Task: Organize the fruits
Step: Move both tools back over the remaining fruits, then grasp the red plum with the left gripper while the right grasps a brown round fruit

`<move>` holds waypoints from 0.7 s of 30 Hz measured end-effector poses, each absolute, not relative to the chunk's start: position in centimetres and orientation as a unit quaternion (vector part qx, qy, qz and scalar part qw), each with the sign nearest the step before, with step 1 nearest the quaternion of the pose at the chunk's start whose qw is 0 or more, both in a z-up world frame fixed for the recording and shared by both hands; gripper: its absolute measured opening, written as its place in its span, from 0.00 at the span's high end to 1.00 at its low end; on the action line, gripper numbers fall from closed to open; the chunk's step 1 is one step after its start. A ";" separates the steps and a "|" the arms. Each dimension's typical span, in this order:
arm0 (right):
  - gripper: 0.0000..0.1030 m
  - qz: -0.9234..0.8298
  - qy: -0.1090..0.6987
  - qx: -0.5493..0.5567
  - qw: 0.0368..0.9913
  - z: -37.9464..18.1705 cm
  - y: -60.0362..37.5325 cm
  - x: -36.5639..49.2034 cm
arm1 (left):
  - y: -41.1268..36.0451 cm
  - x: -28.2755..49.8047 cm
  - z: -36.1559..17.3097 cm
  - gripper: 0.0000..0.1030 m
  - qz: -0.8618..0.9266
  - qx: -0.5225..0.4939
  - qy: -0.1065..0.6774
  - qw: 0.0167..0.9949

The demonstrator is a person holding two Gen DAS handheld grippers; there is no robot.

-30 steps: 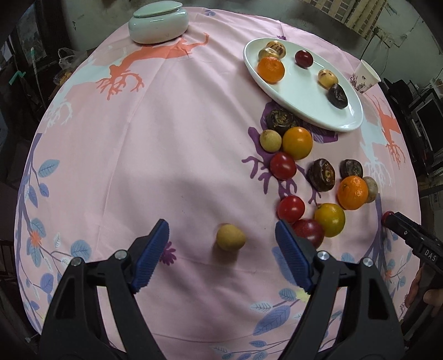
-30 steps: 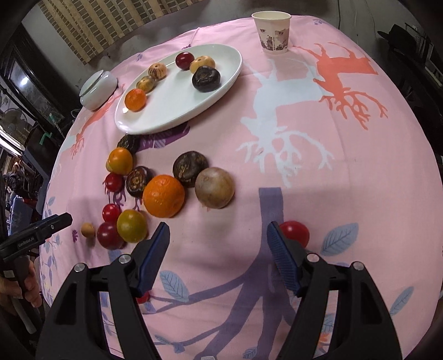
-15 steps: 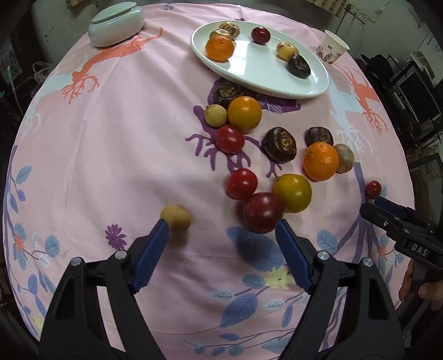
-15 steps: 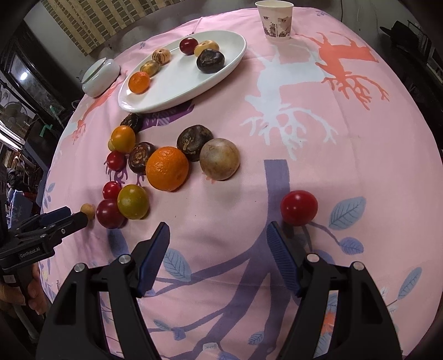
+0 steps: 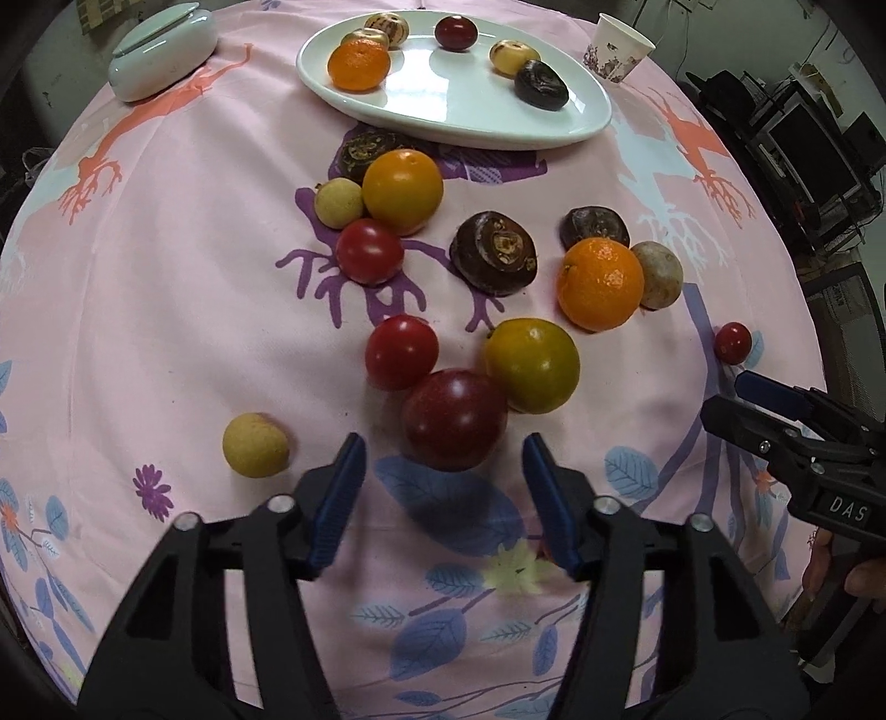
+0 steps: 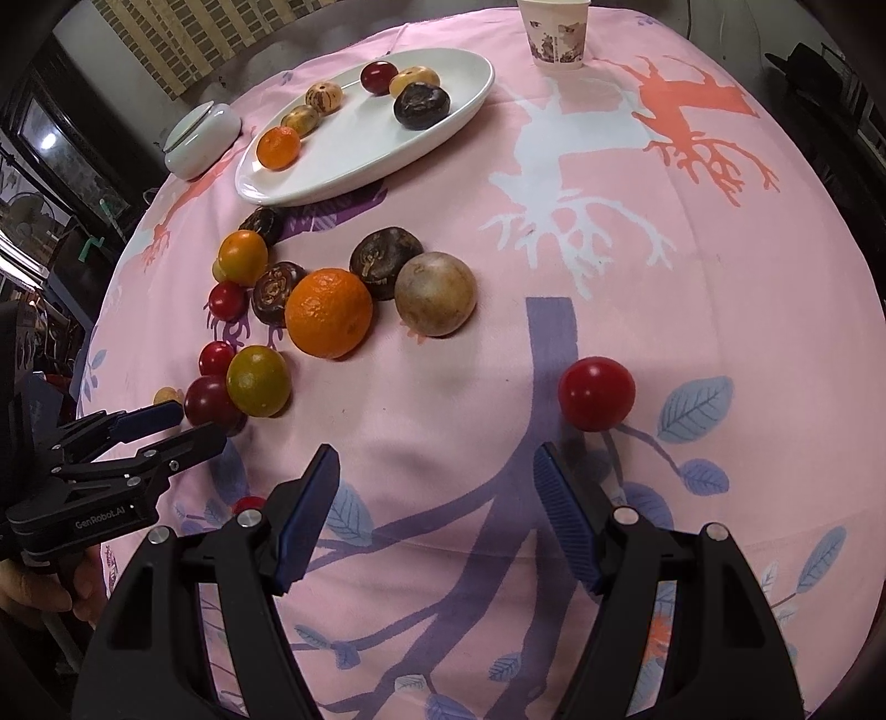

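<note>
the left gripper hangs over the near part of the table, its jaws closing, with the dark red plum just ahead of the blue tips; the pads do not touch it and nothing is held. the plum touches a yellow-green fruit and a red tomato. a small tan fruit lies alone towards the left edge. the right gripper stands about half open and empty, above bare cloth near the near edge, with a red cherry tomato just beyond its right finger. a white plate by the far edge carries six fruits; a paper cup stands at the far right.
</note>
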State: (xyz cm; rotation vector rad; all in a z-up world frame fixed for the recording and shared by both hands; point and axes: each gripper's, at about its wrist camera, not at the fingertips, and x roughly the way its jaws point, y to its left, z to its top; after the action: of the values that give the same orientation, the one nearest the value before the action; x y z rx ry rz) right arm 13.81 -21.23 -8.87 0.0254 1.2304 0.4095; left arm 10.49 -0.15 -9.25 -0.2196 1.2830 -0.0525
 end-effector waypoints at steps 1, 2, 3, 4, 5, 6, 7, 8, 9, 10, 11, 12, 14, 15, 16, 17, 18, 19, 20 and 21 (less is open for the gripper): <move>0.29 0.190 0.574 0.013 0.796 -8.9 -21.3 13.8 | -0.1 10.6 -9.5 0.59 -0.027 -0.108 0.601 0.791; 0.29 0.190 0.575 0.015 0.796 -9.0 -21.3 13.9 | -0.1 10.8 -9.8 0.59 -0.028 -0.112 0.605 0.788; 0.29 0.190 0.576 0.017 0.795 -9.0 -21.3 13.9 | -0.1 11.0 -10.0 0.59 -0.026 -0.112 0.606 0.787; 0.29 0.191 0.576 0.017 0.795 -8.9 -21.2 14.0 | -0.1 11.1 -10.2 0.58 -0.026 -0.113 0.607 0.786; 0.29 0.192 0.576 0.016 0.795 -8.9 -21.1 14.0 | -0.1 11.2 -10.3 0.57 -0.027 -0.116 0.608 0.785; 0.29 0.194 0.575 0.014 0.795 -8.8 -21.0 14.0 | -0.1 11.4 -10.5 0.57 -0.027 -0.118 0.610 0.783; 0.29 0.196 0.575 0.013 0.794 -8.8 -20.8 14.1 | -0.1 11.5 -10.5 0.57 -0.027 -0.119 0.608 0.784; 0.29 0.198 0.575 0.011 0.794 -8.8 -20.7 14.1 | -0.2 11.6 -10.5 0.57 -0.027 -0.116 0.608 0.785; 0.29 0.199 0.576 0.009 0.793 -8.8 -20.6 14.2 | -0.3 11.7 -10.5 0.57 -0.028 -0.112 0.607 0.786; 0.29 0.200 0.576 0.008 0.793 -8.9 -20.5 14.3 | -0.3 11.8 -10.4 0.61 -0.030 -0.111 0.606 0.787; 0.29 0.201 0.577 0.007 0.792 -8.9 -20.5 14.5 | -0.3 11.8 -10.4 0.63 -0.034 -0.115 0.606 0.787; 0.29 0.202 0.577 0.007 0.791 -9.0 -20.4 14.6 | -0.3 11.9 -10.3 0.63 -0.035 -0.116 0.606 0.786; 0.29 0.204 0.578 0.005 0.790 -9.1 -20.2 15.0 | -0.1 11.7 -10.2 0.63 -0.038 -0.119 0.604 0.787; 0.29 0.205 0.578 0.004 0.790 -9.1 -20.1 15.2 | 0.0 11.6 -10.1 0.63 -0.038 -0.120 0.604 0.787; 0.29 0.206 0.576 0.002 0.791 -9.1 -19.9 15.4 | 0.2 11.6 -10.0 0.63 -0.038 -0.120 0.603 0.788; 0.29 0.207 0.574 -0.004 0.792 -9.1 -19.8 15.6 | 0.3 11.5 -9.9 0.63 -0.037 -0.122 0.603 0.787; 0.29 0.207 0.571 -0.012 0.794 -9.1 -19.5 15.9 | 0.6 11.5 -10.0 0.63 -0.036 -0.124 0.604 0.786; 0.29 0.207 0.568 -0.024 0.796 -9.1 -19.2 16.2 | 0.8 11.4 -10.0 0.63 -0.034 -0.126 0.605 0.785; 0.29 0.206 0.564 -0.041 0.799 -9.1 -18.9 16.4 | 1.0 11.3 -10.1 0.63 -0.032 -0.129 0.606 0.784; 0.29 0.203 0.558 -0.062 0.802 -9.2 -18.4 16.6 | 1.2 11.2 -10.2 0.63 -0.032 -0.132 0.608 0.782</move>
State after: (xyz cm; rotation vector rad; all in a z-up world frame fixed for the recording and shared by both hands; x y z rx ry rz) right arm 16.62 -18.43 -9.15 -0.1329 1.1954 0.4340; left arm 11.20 1.22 -10.17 -0.2861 1.3119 -0.0687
